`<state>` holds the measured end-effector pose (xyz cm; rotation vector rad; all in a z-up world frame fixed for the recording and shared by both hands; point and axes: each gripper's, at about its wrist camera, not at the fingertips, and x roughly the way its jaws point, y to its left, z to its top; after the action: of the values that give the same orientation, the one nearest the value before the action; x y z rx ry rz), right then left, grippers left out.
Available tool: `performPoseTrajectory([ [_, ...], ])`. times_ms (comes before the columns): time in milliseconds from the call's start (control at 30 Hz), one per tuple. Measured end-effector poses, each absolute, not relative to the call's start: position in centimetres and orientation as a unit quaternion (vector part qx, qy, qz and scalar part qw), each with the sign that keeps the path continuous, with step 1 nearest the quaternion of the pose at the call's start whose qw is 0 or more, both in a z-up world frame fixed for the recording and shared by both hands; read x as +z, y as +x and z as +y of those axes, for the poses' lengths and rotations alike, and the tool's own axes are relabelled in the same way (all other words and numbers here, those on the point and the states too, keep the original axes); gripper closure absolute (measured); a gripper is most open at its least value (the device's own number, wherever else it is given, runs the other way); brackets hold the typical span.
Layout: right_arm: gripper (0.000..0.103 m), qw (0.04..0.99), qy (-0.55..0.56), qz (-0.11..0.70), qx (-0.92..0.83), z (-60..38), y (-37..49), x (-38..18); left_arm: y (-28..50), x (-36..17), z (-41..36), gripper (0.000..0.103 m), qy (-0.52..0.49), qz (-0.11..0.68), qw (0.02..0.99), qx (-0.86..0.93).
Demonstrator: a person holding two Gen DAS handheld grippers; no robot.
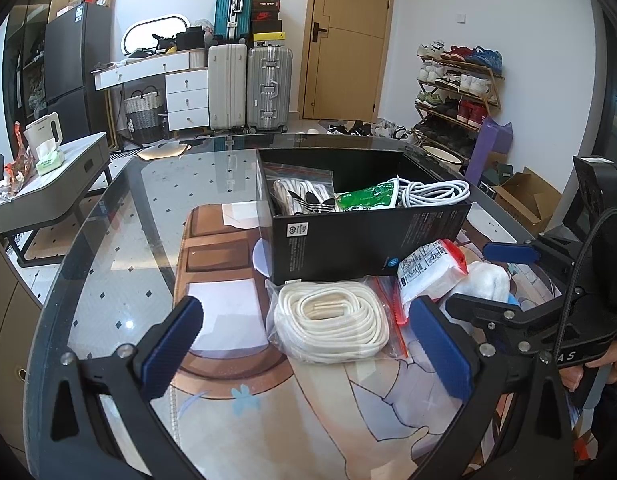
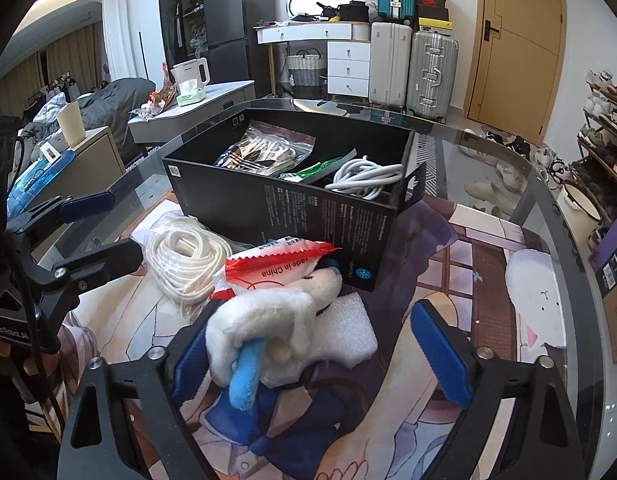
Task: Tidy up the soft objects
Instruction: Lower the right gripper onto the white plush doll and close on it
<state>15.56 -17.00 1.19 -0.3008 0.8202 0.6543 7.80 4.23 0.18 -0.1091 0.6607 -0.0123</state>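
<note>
On the glass table (image 1: pixel 108 216) a black box (image 1: pixel 368 236) holds a bagged lace, green packet and white cable (image 1: pixel 434 192), while before it lie a bagged rope (image 1: pixel 330 322), red-white packet (image 2: pixel 276 268) and plush toy (image 2: pixel 268 320), both left gripper (image 1: pixel 308 344) and right gripper (image 2: pixel 320 356) gaping wide, holding nothing.

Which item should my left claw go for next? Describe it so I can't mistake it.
Find the black box on the glass table. Just in front of its near wall lies a clear zip bag holding a coil of cream rope, between the open left claw's fingers. Its neighbour, the red-edged packet, is printed; the white cable is already boxed.
</note>
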Motion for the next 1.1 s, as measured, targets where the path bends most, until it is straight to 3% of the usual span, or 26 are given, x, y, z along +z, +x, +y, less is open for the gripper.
performPoseTrajectory([
  [100,0.026,0.852,-0.144,0.393,0.315,-17.0,15.5,1.1,7.9,0.1,4.2,0.0,-0.054,0.324,0.944,-0.006],
  [533,0.044,0.85,-0.145,0.39,0.323,-17.3,15.4,1.1,7.9,0.1,4.2,0.0,-0.054,0.325,0.944,-0.007],
  [867,0.07,0.844,-0.162,0.383,0.339,-17.5,14.5,1.0,7.9,0.1,4.3,0.0,-0.054,0.325,0.944,-0.007],
  [1100,0.073,0.852,-0.158,0.367,0.337,-18.6,13.9,1.4,7.8,0.1,4.3,0.0,-0.054,0.325,0.944,-0.007],
])
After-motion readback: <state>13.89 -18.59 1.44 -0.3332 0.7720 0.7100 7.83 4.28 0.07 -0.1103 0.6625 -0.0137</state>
